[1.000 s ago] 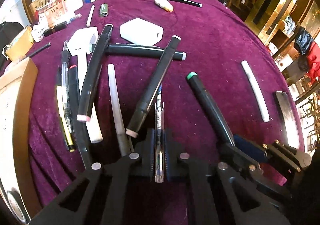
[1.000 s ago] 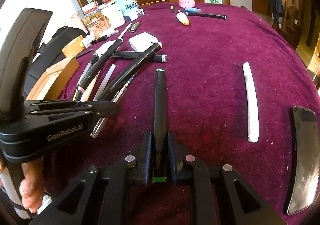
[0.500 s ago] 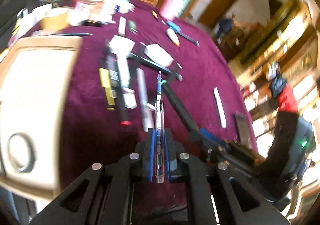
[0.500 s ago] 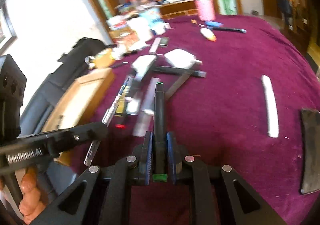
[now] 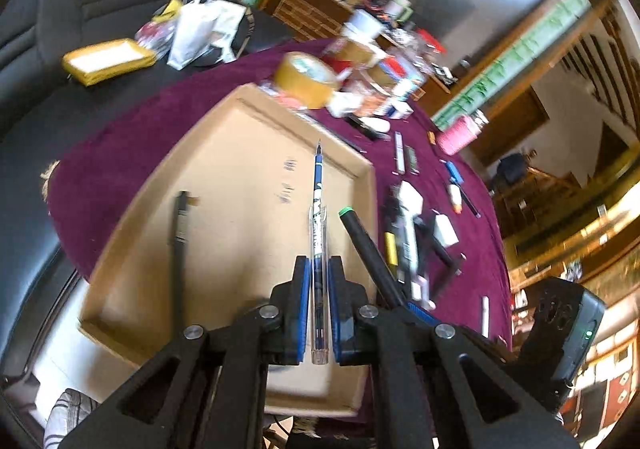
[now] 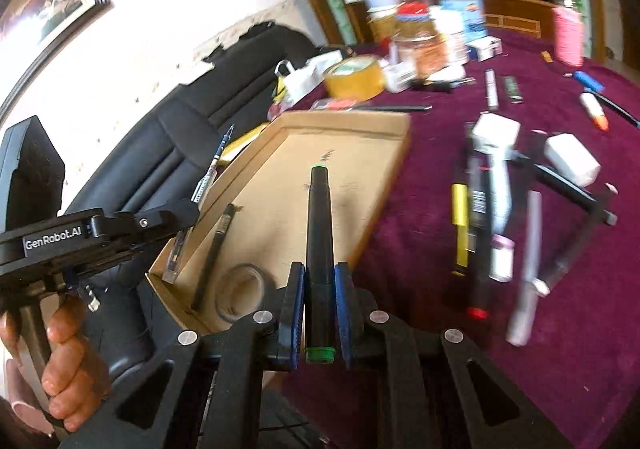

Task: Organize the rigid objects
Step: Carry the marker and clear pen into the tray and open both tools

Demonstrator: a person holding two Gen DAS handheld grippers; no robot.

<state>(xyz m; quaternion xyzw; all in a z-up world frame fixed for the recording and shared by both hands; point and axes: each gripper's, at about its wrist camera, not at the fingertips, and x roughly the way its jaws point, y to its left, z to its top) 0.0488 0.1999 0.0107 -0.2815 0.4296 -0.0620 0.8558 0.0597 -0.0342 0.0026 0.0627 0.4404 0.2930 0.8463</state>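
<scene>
Fingers (image 5: 301,289) still tight on clear pen (image 5: 319,233) and green-capped marker (image 6: 319,249), now above cardboard tray (image 6: 360,185), formerly over cloth.

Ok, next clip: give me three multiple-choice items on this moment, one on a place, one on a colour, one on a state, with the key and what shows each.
1. Where does the thin black pen lie?
A. In the cardboard tray
B. On the purple cloth
C. On the black seat

2. What colour are the end caps of the black marker in the right gripper?
A. Red
B. Green
C. Yellow

3. What is the left gripper doing?
A. Open and empty
B. Shut on a roll of tape
C. Shut on the clear pen

Key: 1 A, it rests on the tray floor beside the tape ring; 2 B, both visible ends are green; 3 C, the pads clamp the pen's barrel.
</scene>
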